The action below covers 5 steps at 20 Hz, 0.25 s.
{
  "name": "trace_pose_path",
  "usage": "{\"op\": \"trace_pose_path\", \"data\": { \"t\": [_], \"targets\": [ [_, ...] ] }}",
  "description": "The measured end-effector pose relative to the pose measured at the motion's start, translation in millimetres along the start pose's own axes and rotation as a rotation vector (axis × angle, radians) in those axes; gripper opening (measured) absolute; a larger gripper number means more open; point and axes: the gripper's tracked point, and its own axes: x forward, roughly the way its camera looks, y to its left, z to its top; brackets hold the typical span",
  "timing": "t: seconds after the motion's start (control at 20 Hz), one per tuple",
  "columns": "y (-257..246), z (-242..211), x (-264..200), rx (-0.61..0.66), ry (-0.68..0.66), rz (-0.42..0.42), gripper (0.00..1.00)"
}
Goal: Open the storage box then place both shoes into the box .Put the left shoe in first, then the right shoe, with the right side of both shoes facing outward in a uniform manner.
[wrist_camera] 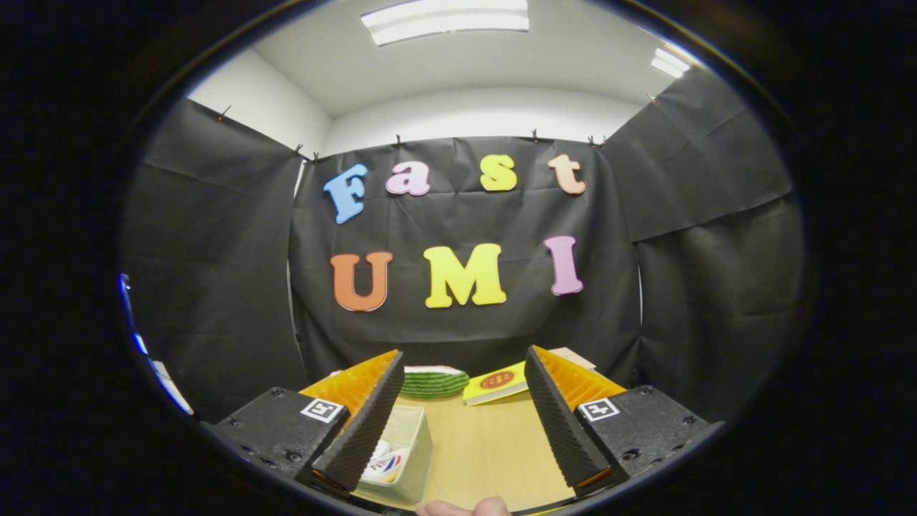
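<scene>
My gripper (463, 352) is open, its two fingers spread wide above a wooden table (487, 451) with nothing between them. A pale translucent storage box (414, 441) stands on the table beside my left finger (365, 423), which hides part of it. Inside the box lies a white shoe (387, 462) with red and blue marks; only a small part of it shows. I cannot see a lid on the box.
At the table's far edge lie a green striped round object (433, 382) and a yellow book (496, 383) with a brown card behind it. A person's fingertips (466, 507) show at the near table edge. Black cloth walls close the booth on three sides.
</scene>
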Motion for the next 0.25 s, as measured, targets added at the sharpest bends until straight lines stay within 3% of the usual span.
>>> {"op": "trace_pose_path", "data": {
  "t": [0.25],
  "targets": [
    [-1.2,-4.9,2.8,0.014,0.018,0.004,1.00]
  ]
}}
